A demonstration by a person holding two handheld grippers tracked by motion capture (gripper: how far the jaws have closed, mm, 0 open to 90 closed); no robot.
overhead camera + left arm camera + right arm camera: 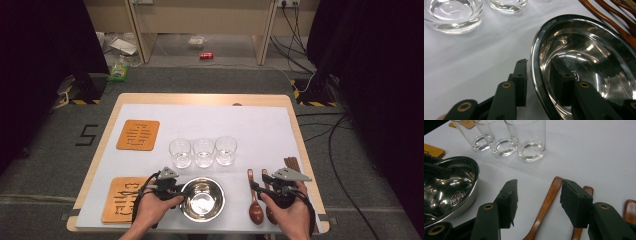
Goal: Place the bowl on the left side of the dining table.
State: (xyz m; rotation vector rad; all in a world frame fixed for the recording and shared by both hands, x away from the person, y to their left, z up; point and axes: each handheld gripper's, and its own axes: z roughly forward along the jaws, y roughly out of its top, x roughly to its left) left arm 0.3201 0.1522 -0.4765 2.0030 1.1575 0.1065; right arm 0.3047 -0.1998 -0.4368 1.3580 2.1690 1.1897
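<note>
Gleaming at lower centre of the high view: round, mirror-polished steel bowl [202, 199] on smooth white table cover [260, 130]. Straddling its left rim, left gripper [176, 191], matte black jaws part-open, one inside the bowl, one outside; pads near the rim, contact not clear. At lower right, right gripper [261, 186], jaws wide apart over two glossy brown wooden spoons [255, 205], gripping nothing. Above the bowl, three clear, thick-bottomed glass tumblers [203, 152] in a row. At left, two square orange cork-like coasters [138, 134].
</note>
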